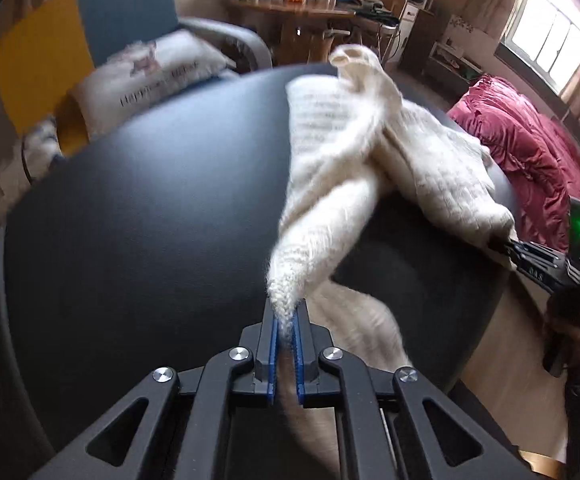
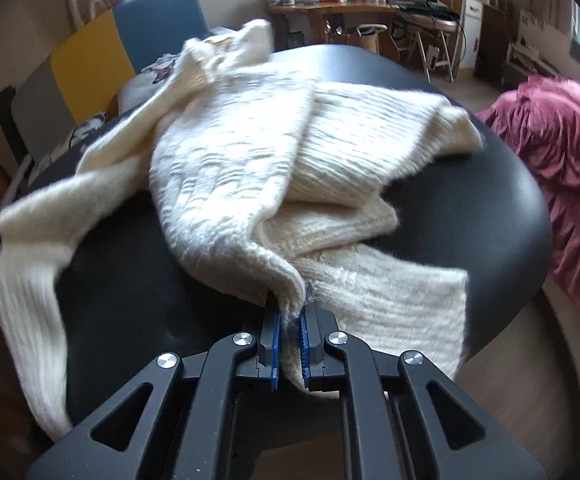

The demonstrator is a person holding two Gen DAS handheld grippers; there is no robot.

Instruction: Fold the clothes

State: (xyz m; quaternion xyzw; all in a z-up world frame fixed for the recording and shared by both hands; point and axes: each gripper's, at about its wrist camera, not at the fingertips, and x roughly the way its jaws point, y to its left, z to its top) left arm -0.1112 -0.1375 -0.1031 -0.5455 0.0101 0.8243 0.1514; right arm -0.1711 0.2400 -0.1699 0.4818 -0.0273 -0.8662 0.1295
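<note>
While the cream knit sweater [image 2: 250,152] lies bunched across the round black table [image 1: 130,200], the left gripper [image 1: 286,320] pinches a lifted fold at six o'clock, and the right gripper [image 2: 290,316] is clamped on its near edge. One sleeve [image 2: 30,280] hangs over the rim at eight o'clock. Bare tabletop stays open from nine to eleven o'clock in the left wrist view.
</note>
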